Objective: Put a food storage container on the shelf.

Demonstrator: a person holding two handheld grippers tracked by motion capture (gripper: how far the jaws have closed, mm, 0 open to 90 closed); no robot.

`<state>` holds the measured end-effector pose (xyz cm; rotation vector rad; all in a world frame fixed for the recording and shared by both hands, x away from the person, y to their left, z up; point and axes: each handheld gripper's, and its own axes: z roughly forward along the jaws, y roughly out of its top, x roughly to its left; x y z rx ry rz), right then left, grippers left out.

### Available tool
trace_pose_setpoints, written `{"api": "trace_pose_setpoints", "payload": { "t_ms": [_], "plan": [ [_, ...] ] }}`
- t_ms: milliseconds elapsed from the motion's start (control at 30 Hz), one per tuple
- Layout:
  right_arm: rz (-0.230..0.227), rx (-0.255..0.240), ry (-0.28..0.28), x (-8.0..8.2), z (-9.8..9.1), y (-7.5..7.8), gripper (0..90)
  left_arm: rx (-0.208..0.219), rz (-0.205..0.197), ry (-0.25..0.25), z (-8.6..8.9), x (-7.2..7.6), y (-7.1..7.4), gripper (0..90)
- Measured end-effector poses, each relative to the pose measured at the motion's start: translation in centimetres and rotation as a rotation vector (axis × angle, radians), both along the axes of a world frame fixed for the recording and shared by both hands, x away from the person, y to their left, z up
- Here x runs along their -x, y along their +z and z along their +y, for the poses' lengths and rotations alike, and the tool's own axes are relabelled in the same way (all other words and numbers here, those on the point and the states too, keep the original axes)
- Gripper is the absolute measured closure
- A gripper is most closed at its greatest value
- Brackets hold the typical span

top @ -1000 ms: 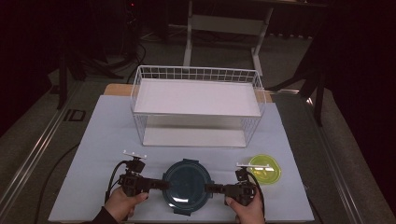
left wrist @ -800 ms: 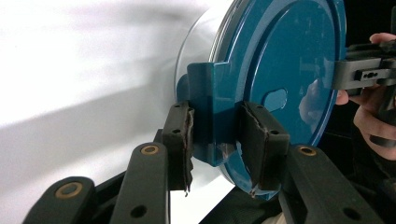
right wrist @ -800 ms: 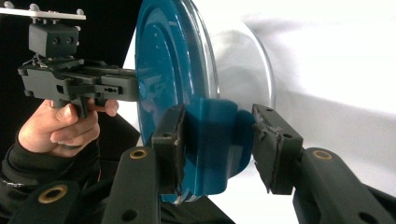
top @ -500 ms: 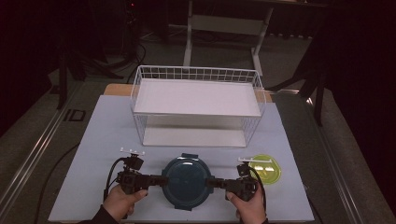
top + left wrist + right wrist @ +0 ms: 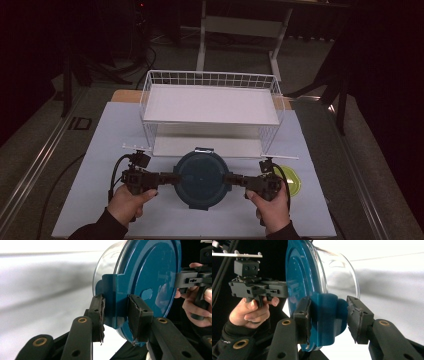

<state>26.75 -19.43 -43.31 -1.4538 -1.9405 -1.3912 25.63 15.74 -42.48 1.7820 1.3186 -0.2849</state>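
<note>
A round clear container with a blue lid [image 5: 200, 177] hangs above the white table near its front edge, carried between both grippers. My left gripper [image 5: 172, 178] is shut on the blue latch tab at the container's left side; in the left gripper view the pads [image 5: 98, 312] clamp that tab [image 5: 117, 300]. My right gripper [image 5: 229, 180] is shut on the opposite latch; in the right gripper view its pads [image 5: 302, 315] squeeze the blue clip [image 5: 324, 315] under the lid [image 5: 299, 272]. The lid stays on and roughly level.
A white two-tier wire rack [image 5: 210, 107] stands just behind the container, both shelves bare. A yellow-green round dish [image 5: 294, 184] lies on the table beside my right hand. The white mat [image 5: 105, 150] ends near the hands.
Both grippers have risen together with the container held between them, so it sits higher and closer to the rack's lower shelf than a second ago.
</note>
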Motion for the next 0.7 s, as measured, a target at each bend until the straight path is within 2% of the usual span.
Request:
{"api": "trace_pose_setpoints", "payload": {
  "t_ms": [33,67,167,233,300,333,367,400,433,467,500,533,567,600,700],
  "plan": [
    [0.000,0.000,0.000,0.0,0.0,0.0,56.8,0.000,0.000,0.000,0.0,0.0,0.0,66.2],
    [-0.009,-0.003,0.000,-0.3,-0.1,0.8,56.8,0.004,-0.016,0.002,-0.1,-0.3,0.8,66.1],
    [-0.020,-0.005,0.002,-0.5,-0.2,1.5,56.8,0.007,-0.025,0.002,-0.2,-0.5,1.5,66.2],
    [-0.040,-0.007,-0.003,-1.0,-0.4,2.6,56.9,0.018,-0.042,0.006,-0.3,-1.0,2.6,66.3],
    [-0.050,-0.007,-0.006,-1.2,-0.5,3.2,56.9,0.021,-0.047,0.005,-0.3,-1.2,2.9,66.4],
    [-0.067,-0.013,-0.012,-1.6,-0.6,4.1,57.0,0.029,-0.059,0.007,-0.4,-1.5,3.7,66.4],
    [-0.073,-0.013,-0.012,-1.7,-0.6,4.4,57.0,0.029,-0.059,0.007,-0.4,-1.5,3.7,66.5],
    [-0.085,-0.017,-0.018,-2.0,-0.7,4.9,57.1,0.039,-0.070,0.009,-0.4,-1.9,4.4,66.6],
    [-0.085,-0.017,-0.018,-2.0,-0.7,4.9,57.1,0.039,-0.070,0.009,-0.4,-1.9,4.4,66.6],
    [-0.099,-0.024,-0.024,-2.4,-0.8,5.8,57.1,0.040,-0.084,0.009,-0.5,-2.3,5.0,66.6],
    [-0.099,-0.024,-0.024,-2.4,-0.8,5.8,57.1,0.041,-0.088,0.010,-0.5,-2.5,5.3,66.6],
    [-0.111,-0.023,-0.029,-2.8,-0.9,6.5,57.0,0.035,-0.096,0.012,-0.7,-3.0,6.1,66.5],
    [-0.111,-0.023,-0.029,-2.8,-0.9,6.5,57.0,0.035,-0.096,0.012,-0.7,-3.0,6.1,66.5],
    [-0.119,-0.030,-0.035,-3.3,-1.0,7.0,57.0,0.027,-0.107,0.011,-0.8,-3.6,6.8,66.4],
    [-0.125,-0.035,-0.041,-3.8,-1.1,7.5,57.0,0.021,-0.114,0.012,-0.9,-4.0,7.4,66.4]
  ]
}}
